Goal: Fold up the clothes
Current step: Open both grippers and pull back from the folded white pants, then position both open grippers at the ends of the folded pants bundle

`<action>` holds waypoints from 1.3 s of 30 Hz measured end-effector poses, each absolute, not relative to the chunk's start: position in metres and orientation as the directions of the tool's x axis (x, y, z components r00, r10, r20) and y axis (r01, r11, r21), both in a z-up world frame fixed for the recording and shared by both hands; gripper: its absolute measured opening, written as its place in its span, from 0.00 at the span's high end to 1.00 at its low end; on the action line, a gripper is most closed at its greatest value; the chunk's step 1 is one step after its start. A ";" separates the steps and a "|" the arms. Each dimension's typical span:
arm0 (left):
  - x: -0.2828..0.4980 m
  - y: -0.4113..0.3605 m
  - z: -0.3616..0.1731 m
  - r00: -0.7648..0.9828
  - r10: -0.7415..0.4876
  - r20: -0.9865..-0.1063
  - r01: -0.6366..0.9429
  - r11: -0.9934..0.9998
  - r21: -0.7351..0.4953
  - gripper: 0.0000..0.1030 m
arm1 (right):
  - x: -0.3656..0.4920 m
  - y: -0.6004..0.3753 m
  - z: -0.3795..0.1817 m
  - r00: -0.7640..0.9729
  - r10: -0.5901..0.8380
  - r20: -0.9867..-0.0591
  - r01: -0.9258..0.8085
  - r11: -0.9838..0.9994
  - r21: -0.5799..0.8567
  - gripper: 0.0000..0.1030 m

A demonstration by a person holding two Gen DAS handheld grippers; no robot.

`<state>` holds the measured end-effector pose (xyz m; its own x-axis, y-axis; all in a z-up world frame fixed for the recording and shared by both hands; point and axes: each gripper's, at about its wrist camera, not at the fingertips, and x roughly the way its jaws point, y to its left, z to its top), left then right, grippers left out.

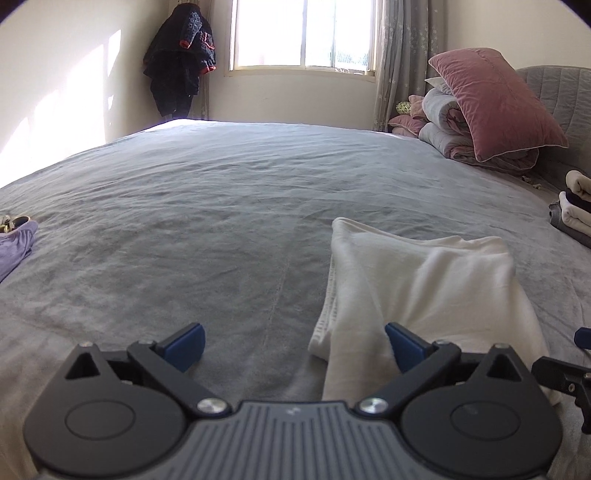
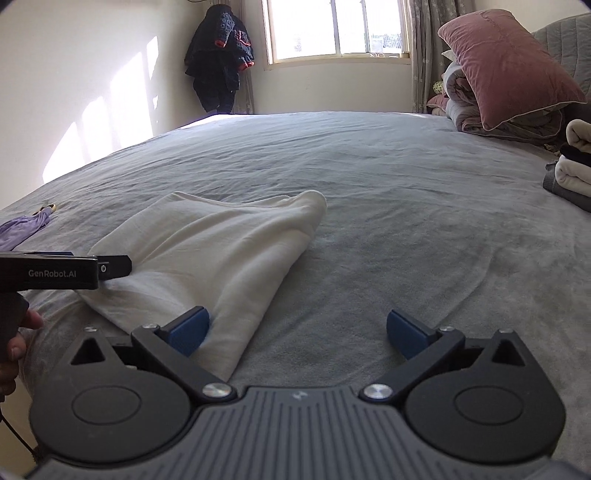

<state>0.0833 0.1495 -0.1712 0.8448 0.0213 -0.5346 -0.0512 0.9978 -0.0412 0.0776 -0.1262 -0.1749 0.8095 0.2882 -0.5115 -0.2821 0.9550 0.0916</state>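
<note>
I see a wide grey bed [image 1: 221,206] filling both wrist views, with a folded white cloth [image 1: 424,288] lying on it. In the left wrist view the cloth sits in the lower right of the frame; in the right wrist view it [image 2: 214,254] lies left of centre, running down to the lower middle.

My left gripper [image 1: 295,349] has its jaws wide apart at the bottom of its view. Nothing is clamped; its right blue pad [image 1: 404,349] sits over the near edge of the cloth, though I cannot tell if it touches. My right gripper [image 2: 297,338] is likewise wide apart and holds nothing, its left blue pad [image 2: 190,334] just beside the cloth's near corner.

In the right wrist view the left gripper's black body enters from the left edge, with a hand [image 2: 14,343] below it.

A purple garment [image 1: 14,247] lies at the left edge of the bed. A stack of folded clothes [image 2: 572,166] sits at the right edge. In the upper right, a pink pillow [image 1: 495,103] leans on rolled bedding [image 1: 443,129]. A bright window [image 1: 303,33] is at top centre, and dark clothes [image 1: 183,59] hang in the corner to its left.
</note>
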 end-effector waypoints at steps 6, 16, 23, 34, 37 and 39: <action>0.070 0.153 -0.158 0.863 0.056 -0.502 -0.089 0.995 -0.043 0.01 | 0.070 -0.131 -0.170 0.812 0.277 -0.514 -0.277 0.958 0.079 0.00; 0.121 0.131 -0.138 0.879 0.050 -0.475 -0.036 0.999 0.038 0.01 | 0.111 -0.117 -0.152 0.833 0.272 -0.481 -0.273 0.959 0.069 0.00; 0.167 0.120 -0.160 0.857 0.086 -0.509 -0.015 0.990 0.142 0.00 | 0.152 -0.116 -0.163 0.817 0.220 -0.533 -0.226 0.973 0.054 0.00; 0.168 0.150 -0.151 0.858 0.085 -0.507 -0.105 0.994 -0.011 0.01 | 0.158 -0.158 -0.155 0.820 0.179 -0.543 -0.107 0.981 0.162 0.00; 0.169 0.138 -0.148 0.863 0.060 -0.502 -0.066 0.998 0.006 0.01 | 0.161 -0.145 -0.150 0.819 0.209 -0.534 -0.146 0.977 0.158 0.00; 0.172 0.127 -0.149 0.864 0.059 -0.500 -0.046 0.998 0.038 0.01 | 0.166 -0.132 -0.149 0.810 0.230 -0.539 -0.177 0.973 0.148 0.00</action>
<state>0.1720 0.1271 -0.1491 0.8639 0.0592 -0.5001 -0.0461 0.9982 0.0384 0.1658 -0.1319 -0.1488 0.8105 0.2296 -0.5389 -0.1774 0.9730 0.1477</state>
